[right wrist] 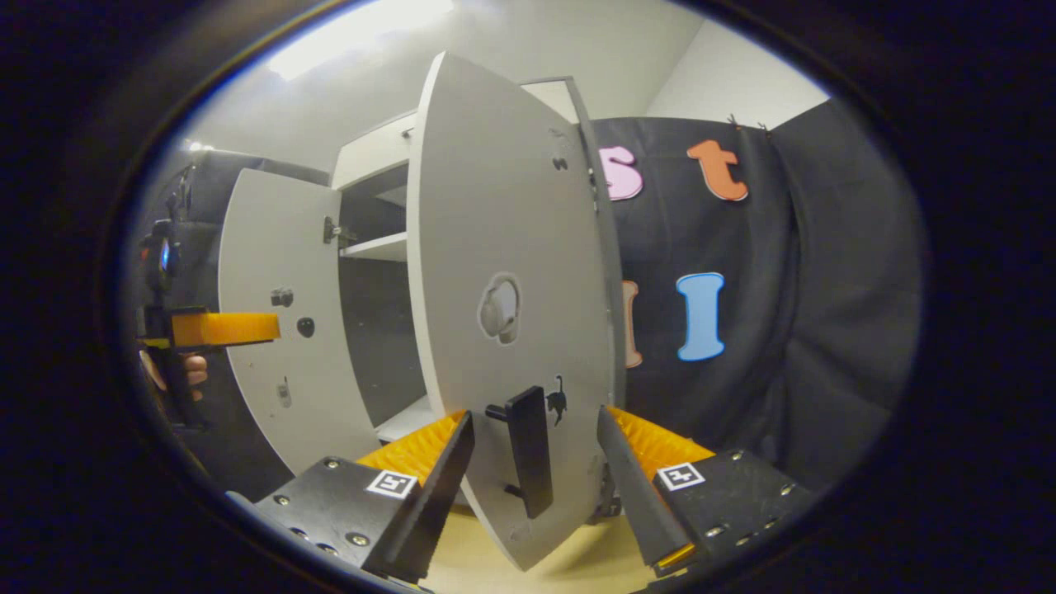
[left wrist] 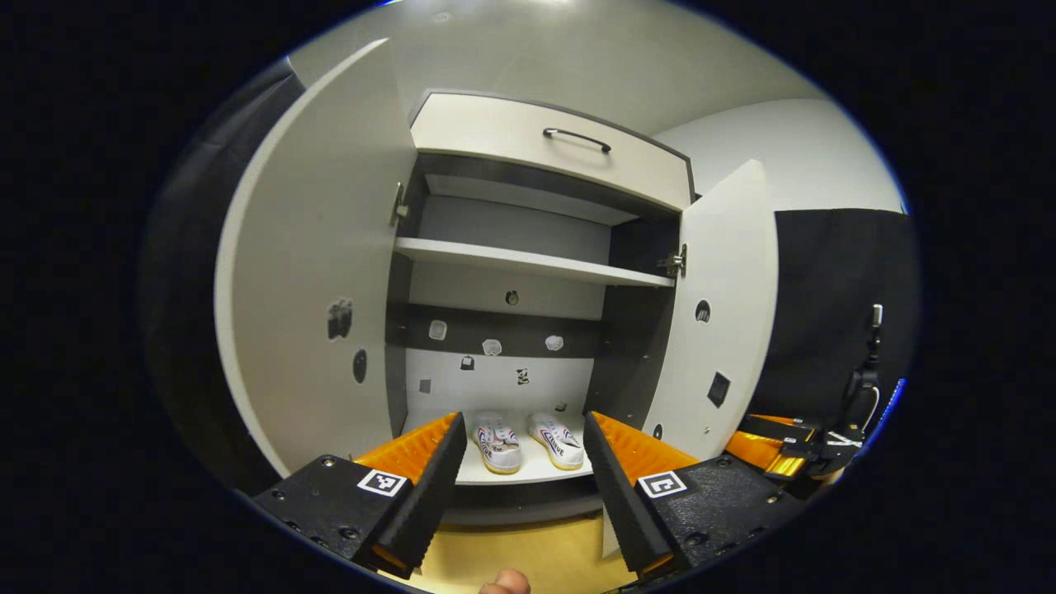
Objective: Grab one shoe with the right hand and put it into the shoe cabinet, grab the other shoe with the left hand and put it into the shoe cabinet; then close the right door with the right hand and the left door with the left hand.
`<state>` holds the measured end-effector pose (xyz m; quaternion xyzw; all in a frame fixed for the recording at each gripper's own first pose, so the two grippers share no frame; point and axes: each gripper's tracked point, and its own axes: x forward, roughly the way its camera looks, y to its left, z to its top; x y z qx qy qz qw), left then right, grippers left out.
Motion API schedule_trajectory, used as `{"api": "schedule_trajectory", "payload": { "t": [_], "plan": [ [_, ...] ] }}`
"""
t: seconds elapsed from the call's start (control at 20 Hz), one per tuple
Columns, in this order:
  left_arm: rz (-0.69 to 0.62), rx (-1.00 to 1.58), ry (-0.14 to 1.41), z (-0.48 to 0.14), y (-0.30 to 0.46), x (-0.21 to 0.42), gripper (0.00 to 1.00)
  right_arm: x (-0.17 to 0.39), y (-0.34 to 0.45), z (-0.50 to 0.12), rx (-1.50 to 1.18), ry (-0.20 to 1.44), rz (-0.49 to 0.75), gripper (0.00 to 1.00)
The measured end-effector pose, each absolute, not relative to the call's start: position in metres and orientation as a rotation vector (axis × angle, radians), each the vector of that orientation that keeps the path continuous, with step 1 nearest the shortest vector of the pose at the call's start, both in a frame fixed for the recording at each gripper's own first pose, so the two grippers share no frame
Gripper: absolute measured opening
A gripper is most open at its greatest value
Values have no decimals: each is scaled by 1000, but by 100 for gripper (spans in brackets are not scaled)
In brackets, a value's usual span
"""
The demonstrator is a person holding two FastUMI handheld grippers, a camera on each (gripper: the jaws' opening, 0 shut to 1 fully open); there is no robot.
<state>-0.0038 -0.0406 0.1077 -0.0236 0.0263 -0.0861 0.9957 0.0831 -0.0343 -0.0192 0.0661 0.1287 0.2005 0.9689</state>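
- Fingers of the left gripper (left wrist: 521,462) stand spread apart at the bottom of the left gripper view, gripping nothing, with a bit of a fingertip (left wrist: 505,582) of the person's hand at the lower edge.
- Between and beyond those fingers, two white shoes sit side by side on the bottom shelf of the shoe cabinet (left wrist: 528,330): the left shoe (left wrist: 497,442) and the right shoe (left wrist: 557,440), just beside each other.
- Above them run a middle shelf (left wrist: 528,262) and a drawer (left wrist: 551,148) with a dark handle.
- The left door (left wrist: 318,305) and the right door (left wrist: 719,313) both stand swung open.
- In the right gripper view, the right gripper (right wrist: 536,462) has its jaws wide apart, one on each side of the right door's dark handle (right wrist: 528,450); neither finger touches it.
- The right door's outer face carries a small cat sticker (right wrist: 558,399).
- Farther off at the left of that view, the other gripper shows, held in a hand (right wrist: 191,370).
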Motion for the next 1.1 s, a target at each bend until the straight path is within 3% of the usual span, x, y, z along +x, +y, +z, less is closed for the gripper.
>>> {"api": "schedule_trajectory", "payload": {
  "t": [0.2,0.25,0.3,0.5,0.6,0.65,1.1],
  "plan": [
    [-116,-47,28,118,-21,-30,87,83,25,-23,211,292,550,91],
    [-94,-46,24,120,-14,-35,82,82,34,-21,215,293,569,91],
    [-69,-43,19,122,-6,-41,87,82,43,-19,217,290,587,91],
    [41,-51,1,128,32,-61,87,79,66,-16,224,290,644,91],
    [98,-57,-2,127,54,-71,86,79,73,-15,231,291,658,91],
    [123,-58,-4,127,65,-76,81,79,75,-14,232,291,662,91],
    [286,-48,-1,117,131,-80,81,85,68,-13,221,281,616,91]
  ]
}}
